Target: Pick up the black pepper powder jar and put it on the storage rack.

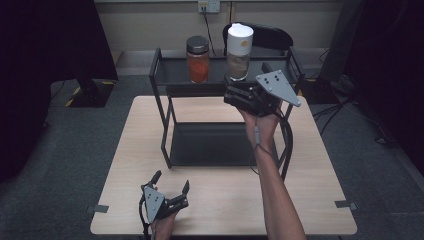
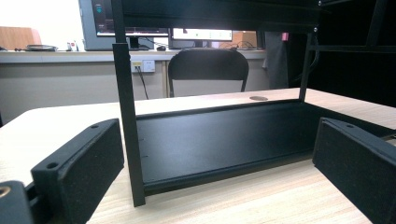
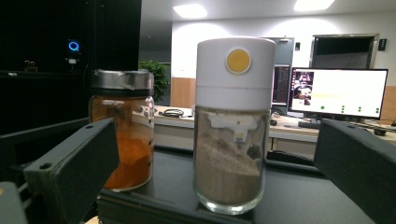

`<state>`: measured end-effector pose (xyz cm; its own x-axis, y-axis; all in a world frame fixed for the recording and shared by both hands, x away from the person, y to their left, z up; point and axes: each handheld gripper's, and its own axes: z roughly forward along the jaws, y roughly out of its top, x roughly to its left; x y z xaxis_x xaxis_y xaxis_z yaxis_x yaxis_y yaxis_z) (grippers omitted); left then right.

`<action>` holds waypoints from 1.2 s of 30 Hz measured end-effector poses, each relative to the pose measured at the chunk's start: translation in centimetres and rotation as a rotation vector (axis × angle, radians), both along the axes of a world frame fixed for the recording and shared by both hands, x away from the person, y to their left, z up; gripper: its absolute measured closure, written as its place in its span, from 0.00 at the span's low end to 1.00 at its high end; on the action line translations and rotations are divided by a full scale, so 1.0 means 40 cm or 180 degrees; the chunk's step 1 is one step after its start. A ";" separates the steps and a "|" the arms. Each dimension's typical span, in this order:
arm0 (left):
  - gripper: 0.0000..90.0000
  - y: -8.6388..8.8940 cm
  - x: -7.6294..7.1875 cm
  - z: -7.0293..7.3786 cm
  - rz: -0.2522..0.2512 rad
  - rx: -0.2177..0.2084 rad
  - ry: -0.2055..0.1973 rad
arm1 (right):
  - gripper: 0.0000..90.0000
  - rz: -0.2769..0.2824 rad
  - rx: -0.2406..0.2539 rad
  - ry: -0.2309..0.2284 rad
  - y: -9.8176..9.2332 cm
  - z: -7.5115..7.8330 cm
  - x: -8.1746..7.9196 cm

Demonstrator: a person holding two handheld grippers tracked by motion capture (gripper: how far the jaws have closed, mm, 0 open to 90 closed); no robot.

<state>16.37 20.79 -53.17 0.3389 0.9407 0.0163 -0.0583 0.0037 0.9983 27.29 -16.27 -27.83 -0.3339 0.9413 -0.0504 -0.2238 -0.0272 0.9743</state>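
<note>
A black two-tier rack (image 1: 161,100) stands on the wooden table (image 1: 310,200). Its top shelf (image 3: 299,196) carries a glass jar of orange stuff with a metal lid (image 1: 198,59) (image 3: 122,135) and, to its right, a white-capped jar of brownish powder (image 1: 239,52) (image 3: 233,126). My right gripper (image 1: 231,91) (image 3: 215,140) is held up at the shelf's front edge, open, with the white-capped jar between its jaws but apart from them. My left gripper (image 1: 172,181) (image 2: 217,140) rests low near the table's front, open and holding nothing, facing the rack's lower shelf (image 2: 261,135) and front post (image 2: 128,130).
A black chair (image 1: 270,37) stands behind the table, below a wall socket (image 1: 208,6). Dark screens flank the scene at left and right. Grey tape marks (image 1: 100,208) sit at the table's front corners. Bare tabletop lies left and right of the rack.
</note>
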 end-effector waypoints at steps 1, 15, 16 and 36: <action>0.02 0.000 0.000 0.000 0.0000 -0.0003 -0.0001 | 0.00 0.0005 -0.0001 -0.0001 -0.002 -0.003 -0.004; 0.01 0.000 0.000 0.000 -0.0001 0.0000 -0.0001 | 0.00 0.0044 0.0009 -0.0105 -0.030 -0.069 -0.073; 0.01 0.000 0.000 0.000 0.0000 0.0001 -0.0001 | 0.00 0.0048 0.0014 -0.0119 -0.033 -0.075 -0.080; 0.01 0.000 0.000 0.000 0.0000 0.0000 -0.0001 | 0.00 -0.0017 0.0016 -0.0036 -0.050 -0.145 -0.139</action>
